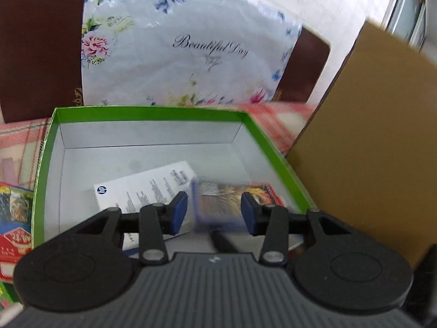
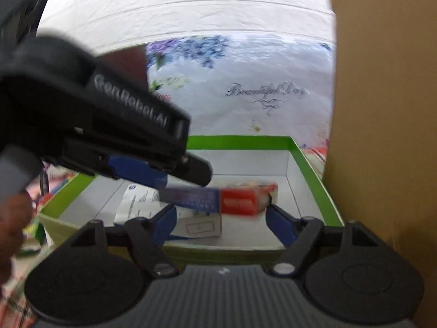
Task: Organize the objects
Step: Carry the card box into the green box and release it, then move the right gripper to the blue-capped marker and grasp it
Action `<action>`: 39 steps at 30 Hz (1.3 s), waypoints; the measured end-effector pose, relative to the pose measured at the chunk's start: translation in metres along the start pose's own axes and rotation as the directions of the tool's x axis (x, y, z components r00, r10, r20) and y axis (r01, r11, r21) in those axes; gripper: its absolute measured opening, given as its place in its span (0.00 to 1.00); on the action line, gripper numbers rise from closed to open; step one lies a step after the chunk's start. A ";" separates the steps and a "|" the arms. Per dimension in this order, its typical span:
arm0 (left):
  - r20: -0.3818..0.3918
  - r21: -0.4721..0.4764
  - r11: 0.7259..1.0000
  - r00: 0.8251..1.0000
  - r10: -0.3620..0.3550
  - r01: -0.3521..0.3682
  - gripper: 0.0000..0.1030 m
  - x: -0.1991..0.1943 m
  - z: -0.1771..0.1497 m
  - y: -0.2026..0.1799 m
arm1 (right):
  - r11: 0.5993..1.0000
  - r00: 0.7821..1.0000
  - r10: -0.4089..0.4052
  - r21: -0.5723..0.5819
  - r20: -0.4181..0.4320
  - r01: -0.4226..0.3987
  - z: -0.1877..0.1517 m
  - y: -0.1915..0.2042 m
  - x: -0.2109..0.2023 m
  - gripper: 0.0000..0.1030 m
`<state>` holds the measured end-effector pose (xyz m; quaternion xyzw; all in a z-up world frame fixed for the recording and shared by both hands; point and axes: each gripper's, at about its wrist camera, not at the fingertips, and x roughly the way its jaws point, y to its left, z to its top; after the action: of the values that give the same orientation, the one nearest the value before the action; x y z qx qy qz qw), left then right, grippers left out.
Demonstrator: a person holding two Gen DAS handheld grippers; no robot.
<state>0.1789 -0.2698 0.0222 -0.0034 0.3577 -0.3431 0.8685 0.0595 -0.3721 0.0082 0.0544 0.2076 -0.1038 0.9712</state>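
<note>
Carton [image 2: 235,201], blue and red and blurred, sits low inside the green-rimmed box [image 1: 150,113], just right of a white HP leaflet [image 1: 142,188]. The left gripper [image 1: 213,211] hangs over it, jaws narrow and gripping nothing that I can see. The right gripper [image 2: 220,221] has wide jaws – the carton is between them, and the pads seem not to press. A brown cardboard panel [image 1: 368,136] stands at the far right.

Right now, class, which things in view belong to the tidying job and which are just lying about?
Job: green box, white HP box, red-and-blue carton.
Lying about: floral bag, brown cardboard panel, checked cloth.
</note>
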 end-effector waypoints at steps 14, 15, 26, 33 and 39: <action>0.023 0.042 0.993 0.993 0.112 -0.113 0.53 -0.053 -0.031 -0.001 | 1.000 0.996 0.016 -0.018 0.084 -0.015 -0.014 0.015 -0.046 0.88; 0.035 0.045 0.991 0.991 0.127 -0.129 0.53 -0.061 -0.034 -0.002 | 1.000 0.996 0.019 -0.026 0.086 -0.017 -0.016 0.018 -0.051 0.88; 0.068 0.039 0.947 0.947 0.315 -0.318 0.61 -0.122 -0.070 0.014 | 0.996 0.996 0.087 0.011 0.014 -0.087 -0.027 0.031 -0.091 0.70; 0.065 0.013 0.922 0.920 0.386 -0.387 0.61 -0.145 -0.090 0.033 | 0.977 0.987 0.160 0.144 -0.013 -0.157 -0.023 0.028 -0.107 0.59; 0.078 -0.002 0.898 0.895 0.439 -0.440 0.61 -0.164 -0.102 0.051 | 0.974 0.982 0.191 0.124 -0.014 -0.187 -0.020 0.052 -0.116 0.55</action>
<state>0.0623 -0.1076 0.0353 0.0712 0.3130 -0.1407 0.9366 -0.0406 -0.2982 0.0416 0.1345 0.2073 -0.0228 0.9687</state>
